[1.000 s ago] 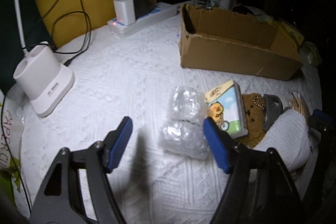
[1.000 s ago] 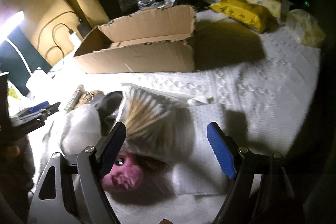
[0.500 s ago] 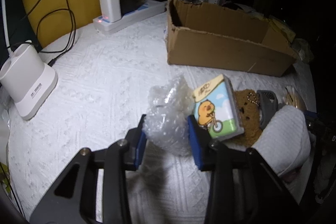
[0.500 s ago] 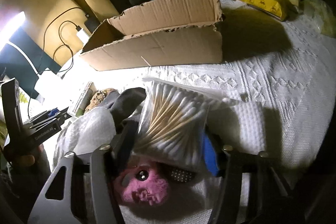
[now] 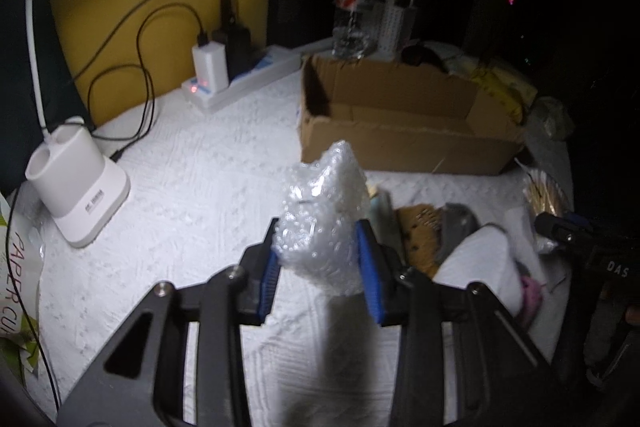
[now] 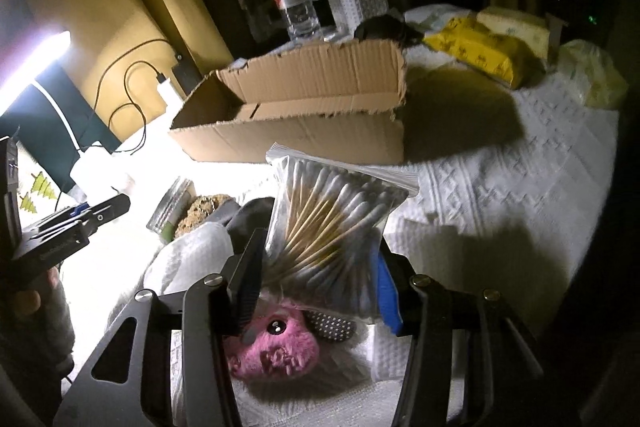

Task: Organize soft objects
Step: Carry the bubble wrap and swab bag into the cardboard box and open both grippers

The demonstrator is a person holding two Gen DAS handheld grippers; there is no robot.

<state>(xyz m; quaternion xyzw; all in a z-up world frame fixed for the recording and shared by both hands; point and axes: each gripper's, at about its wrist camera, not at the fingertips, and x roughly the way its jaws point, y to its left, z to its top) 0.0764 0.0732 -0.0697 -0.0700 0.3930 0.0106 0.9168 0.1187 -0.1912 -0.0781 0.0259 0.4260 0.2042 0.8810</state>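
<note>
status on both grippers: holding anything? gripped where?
Left gripper is shut on the crumpled clear bubble wrap, pinched at its lower part. Right gripper is shut on the clear zip bag of cotton swabs, near its bottom end.

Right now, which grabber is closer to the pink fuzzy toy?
Right. The right gripper, shut on the cotton swab bag, hangs just above the pink fuzzy toy. The left gripper, holding bubble wrap, sits farther off to the side.

Two close wrist views, shared cardboard box point(image 5: 404, 123)
</note>
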